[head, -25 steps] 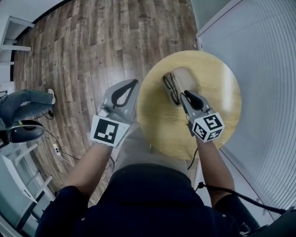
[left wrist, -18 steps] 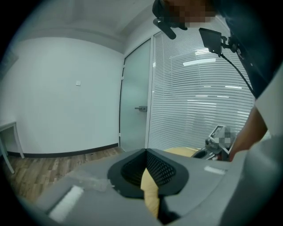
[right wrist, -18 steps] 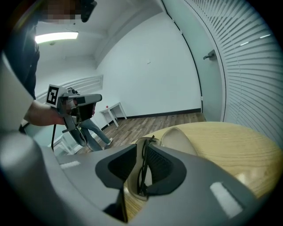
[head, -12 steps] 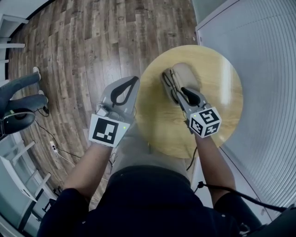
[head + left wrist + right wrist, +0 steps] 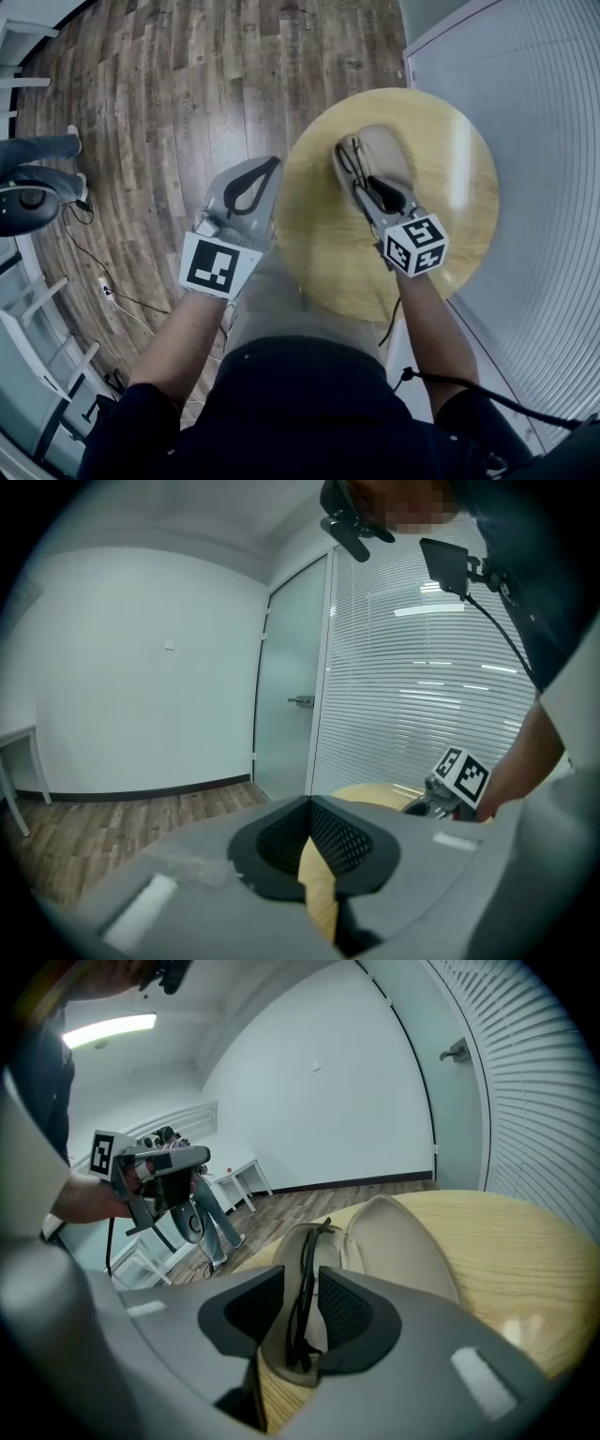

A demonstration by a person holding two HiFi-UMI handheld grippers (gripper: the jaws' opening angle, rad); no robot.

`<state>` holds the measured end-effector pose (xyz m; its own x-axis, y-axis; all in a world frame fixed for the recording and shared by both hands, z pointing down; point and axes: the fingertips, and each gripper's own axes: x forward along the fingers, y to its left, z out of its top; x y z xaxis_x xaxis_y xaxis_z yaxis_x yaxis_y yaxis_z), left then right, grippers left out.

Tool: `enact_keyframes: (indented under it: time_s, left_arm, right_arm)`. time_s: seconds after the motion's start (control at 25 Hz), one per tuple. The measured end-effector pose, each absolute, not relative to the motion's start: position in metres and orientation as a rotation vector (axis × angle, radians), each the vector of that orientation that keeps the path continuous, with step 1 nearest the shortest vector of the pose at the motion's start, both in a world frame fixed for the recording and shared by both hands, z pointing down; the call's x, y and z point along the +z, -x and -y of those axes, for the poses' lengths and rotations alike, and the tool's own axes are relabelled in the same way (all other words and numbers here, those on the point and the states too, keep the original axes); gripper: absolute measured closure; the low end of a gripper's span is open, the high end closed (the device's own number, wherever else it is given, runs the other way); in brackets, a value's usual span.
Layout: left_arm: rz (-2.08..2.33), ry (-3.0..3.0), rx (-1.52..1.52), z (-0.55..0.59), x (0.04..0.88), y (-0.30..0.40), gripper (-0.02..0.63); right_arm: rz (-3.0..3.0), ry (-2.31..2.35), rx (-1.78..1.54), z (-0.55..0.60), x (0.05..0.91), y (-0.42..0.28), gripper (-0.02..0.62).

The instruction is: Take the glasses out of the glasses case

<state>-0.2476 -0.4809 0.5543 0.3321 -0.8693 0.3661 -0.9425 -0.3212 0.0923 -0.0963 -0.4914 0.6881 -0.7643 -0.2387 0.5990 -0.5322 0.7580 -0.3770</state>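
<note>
A beige glasses case [image 5: 388, 150] lies open on the round wooden table [image 5: 328, 253]. Black folded glasses [image 5: 349, 167] stand in its left half. My right gripper [image 5: 367, 182] reaches into the case. In the right gripper view its jaws [image 5: 301, 1271] are opening, and the glasses [image 5: 307, 1246] run between the pads without being pressed. The raised lid [image 5: 398, 1241] is to the right of them. My left gripper [image 5: 274, 166] hangs beside the table's left edge, shut and holding nothing. In the left gripper view its tips [image 5: 307, 803] meet, with the table [image 5: 375, 794] beyond.
Dark plank floor [image 5: 187, 84] surrounds the table. A wall of white blinds [image 5: 544, 141] and a glass door stand to the right. At the far left are white shelving [image 5: 37, 309], a cable on the floor and a person's legs [image 5: 37, 148].
My right gripper has sunk toward the case and its jaws have spread around the glasses. The left gripper has dropped slightly. The legs at the far left have shifted toward the edge.
</note>
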Motion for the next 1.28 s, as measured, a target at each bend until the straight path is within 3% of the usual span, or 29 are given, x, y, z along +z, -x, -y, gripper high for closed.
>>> enact_keyframes:
  time_s: [0.68,1.08,1.28]
  left_arm:
    - [1.65,-2.244,0.367,0.48,0.569,0.273,0.6]
    - [1.663,-2.223,0.396,0.475,0.58,0.275,0.6]
    - [1.654,-2.226,0.389,0.477,0.579,0.275,0.6]
  right_arm:
    - [2.341,-0.524,0.774,0.498,0.708,0.114,0.48]
    - [2.32,-0.515,0.756,0.496,0.718,0.109,0.554]
    - [2.312,-0.509,0.754,0.499,0.719,0.112,0.56]
